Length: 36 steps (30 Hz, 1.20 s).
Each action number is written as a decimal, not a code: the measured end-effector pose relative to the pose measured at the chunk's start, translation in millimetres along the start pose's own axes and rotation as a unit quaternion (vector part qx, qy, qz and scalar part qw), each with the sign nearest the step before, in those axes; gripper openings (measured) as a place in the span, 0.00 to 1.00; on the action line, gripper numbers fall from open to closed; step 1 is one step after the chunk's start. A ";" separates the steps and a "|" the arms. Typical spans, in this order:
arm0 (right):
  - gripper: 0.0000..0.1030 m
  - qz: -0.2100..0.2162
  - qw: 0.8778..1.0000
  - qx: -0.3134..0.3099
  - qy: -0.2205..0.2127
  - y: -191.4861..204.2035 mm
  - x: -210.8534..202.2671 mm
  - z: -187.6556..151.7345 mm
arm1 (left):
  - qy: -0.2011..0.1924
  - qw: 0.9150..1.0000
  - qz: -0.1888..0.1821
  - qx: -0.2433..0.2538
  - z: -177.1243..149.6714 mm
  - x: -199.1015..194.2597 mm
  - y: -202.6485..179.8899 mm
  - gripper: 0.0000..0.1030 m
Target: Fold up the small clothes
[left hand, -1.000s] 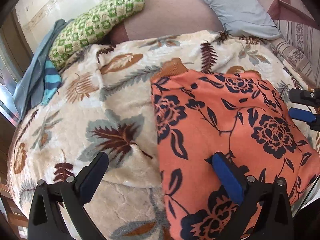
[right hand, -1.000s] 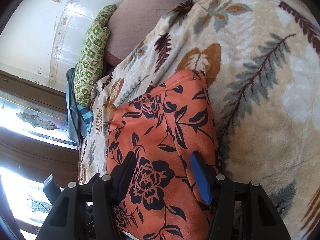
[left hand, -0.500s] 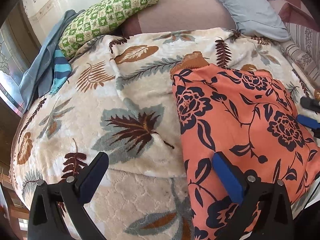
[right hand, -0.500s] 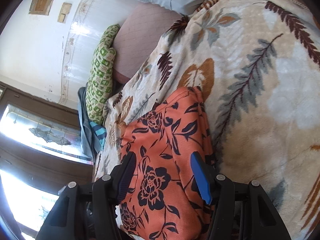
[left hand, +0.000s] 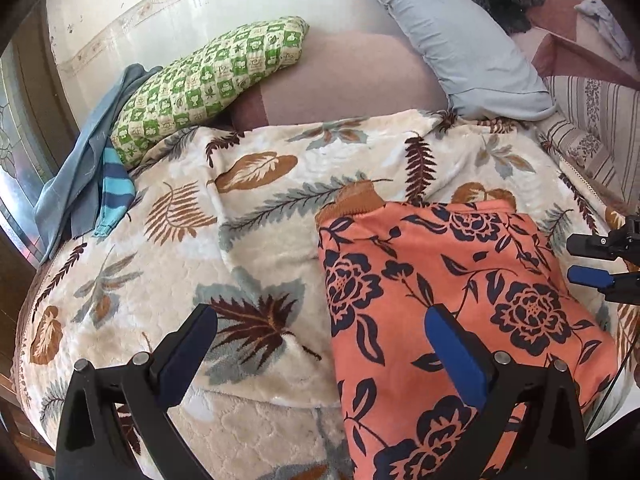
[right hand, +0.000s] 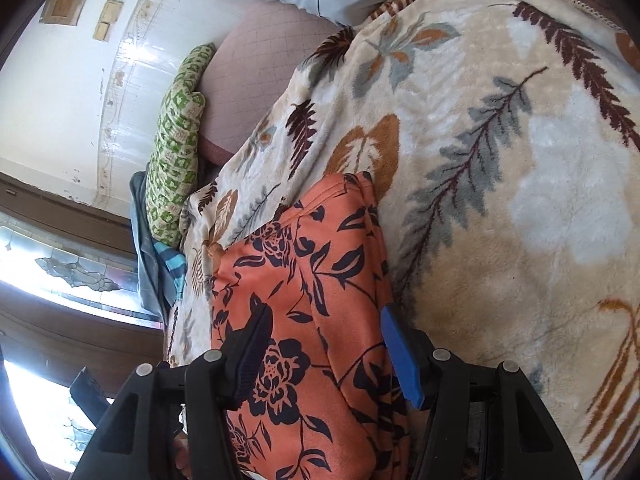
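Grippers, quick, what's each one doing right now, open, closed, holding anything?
Left gripper: open, holding nothing, above the folded orange floral garment's edge.
Right gripper: open, straddling that garment, not clamped.

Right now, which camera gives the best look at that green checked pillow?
The left wrist view: the green checked pillow lies broadside there, its pattern clear, leaning on the pink cushion. The right wrist view catches it only edge-on, as a narrow strip near the wall.

One orange flowered garment lies on one leaf-print blanket covering one bed. Two pillows sit at the head, one green checked, one pale blue. Two tongs, left and right, flank the garment.
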State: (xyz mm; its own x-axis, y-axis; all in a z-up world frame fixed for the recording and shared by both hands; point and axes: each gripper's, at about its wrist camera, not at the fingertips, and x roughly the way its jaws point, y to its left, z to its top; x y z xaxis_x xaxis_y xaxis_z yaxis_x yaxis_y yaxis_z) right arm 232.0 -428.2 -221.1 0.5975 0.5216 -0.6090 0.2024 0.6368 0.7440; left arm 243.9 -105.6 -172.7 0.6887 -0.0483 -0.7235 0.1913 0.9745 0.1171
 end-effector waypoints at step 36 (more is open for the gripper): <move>0.70 -0.001 0.995 -0.023 0.099 5.4 71.6 -2.9 | 0.195 0.938 -0.260 -0.118 -16.7 89.9 -1.9 0.97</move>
State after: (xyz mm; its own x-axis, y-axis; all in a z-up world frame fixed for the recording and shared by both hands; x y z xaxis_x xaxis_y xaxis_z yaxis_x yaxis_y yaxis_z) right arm 273.7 -385.7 -261.5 0.4322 0.6182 -0.6565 0.1651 0.6614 0.7316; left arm 293.8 -108.2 -249.3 0.2271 -0.4919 -0.8405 0.2394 0.8648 -0.4414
